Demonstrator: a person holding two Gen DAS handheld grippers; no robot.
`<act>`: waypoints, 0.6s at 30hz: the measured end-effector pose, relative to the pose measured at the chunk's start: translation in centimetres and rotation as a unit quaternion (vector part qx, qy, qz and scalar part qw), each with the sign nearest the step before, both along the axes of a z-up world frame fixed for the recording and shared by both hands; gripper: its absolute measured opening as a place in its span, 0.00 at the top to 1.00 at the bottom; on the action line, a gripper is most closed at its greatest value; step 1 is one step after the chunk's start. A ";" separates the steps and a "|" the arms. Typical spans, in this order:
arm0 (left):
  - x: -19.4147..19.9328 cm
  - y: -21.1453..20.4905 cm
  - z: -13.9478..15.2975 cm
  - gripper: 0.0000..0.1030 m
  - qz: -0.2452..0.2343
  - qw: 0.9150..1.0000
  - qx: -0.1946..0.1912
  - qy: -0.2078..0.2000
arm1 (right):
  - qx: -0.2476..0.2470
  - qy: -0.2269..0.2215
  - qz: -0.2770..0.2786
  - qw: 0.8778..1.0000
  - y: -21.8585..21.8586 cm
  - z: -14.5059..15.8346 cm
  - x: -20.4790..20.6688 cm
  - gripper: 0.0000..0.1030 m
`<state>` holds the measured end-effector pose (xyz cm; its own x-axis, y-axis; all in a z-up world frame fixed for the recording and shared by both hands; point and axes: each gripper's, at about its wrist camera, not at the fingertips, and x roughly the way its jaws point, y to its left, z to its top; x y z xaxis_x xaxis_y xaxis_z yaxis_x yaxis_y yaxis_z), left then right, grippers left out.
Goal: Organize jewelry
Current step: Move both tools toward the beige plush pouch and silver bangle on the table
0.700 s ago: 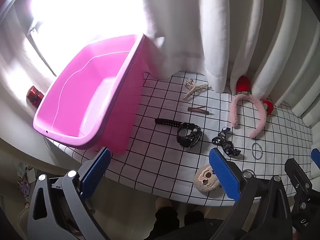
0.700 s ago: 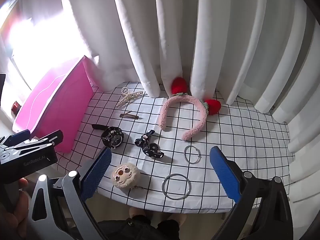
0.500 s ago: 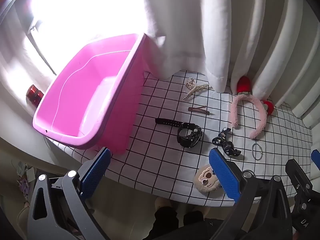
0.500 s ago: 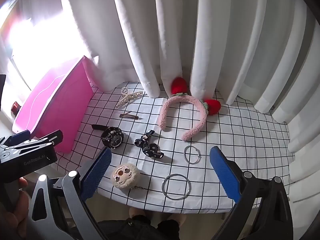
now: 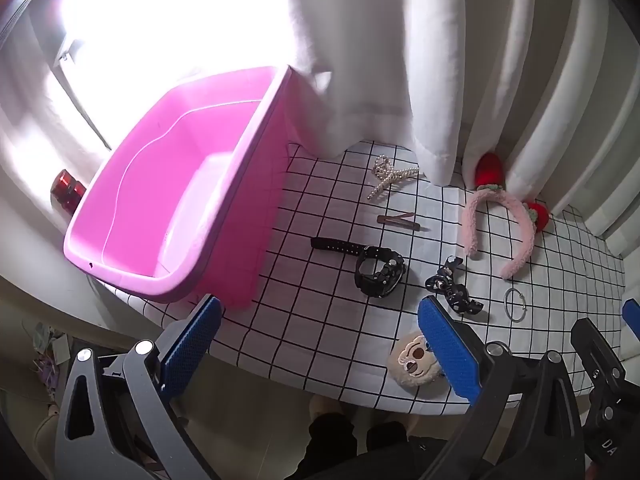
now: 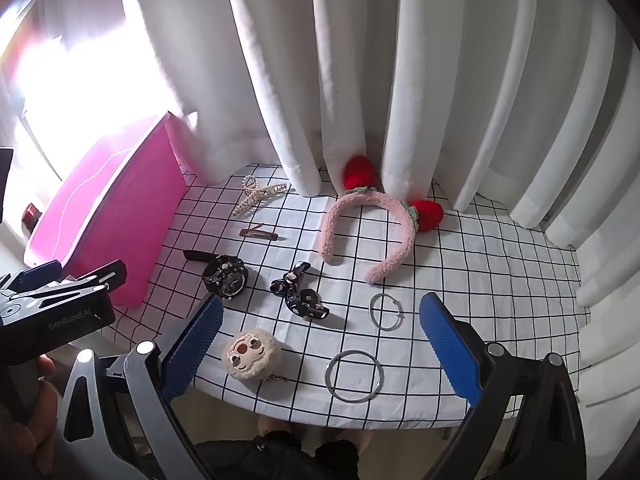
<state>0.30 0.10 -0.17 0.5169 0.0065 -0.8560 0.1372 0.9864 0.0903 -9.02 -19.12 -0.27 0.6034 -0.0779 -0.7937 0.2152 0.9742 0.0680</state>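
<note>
Nothing has shifted over the last moment: every piece lies where it lay, and the pink bin is empty as before, so I judge the sorting not yet begun. My left gripper hangs wide open, holding nothing, just off the bin's near corner. My right gripper also gapes wide and empty, well to the bin's right, above the plush charm and large ring. The watch lies nearest the bin.
</note>
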 end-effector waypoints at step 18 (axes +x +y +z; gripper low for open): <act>0.5 0.2 0.0 0.06 0.004 1.000 -0.001 0.001 | 0.002 0.002 0.001 1.000 -0.1 0.0 0.5 0.09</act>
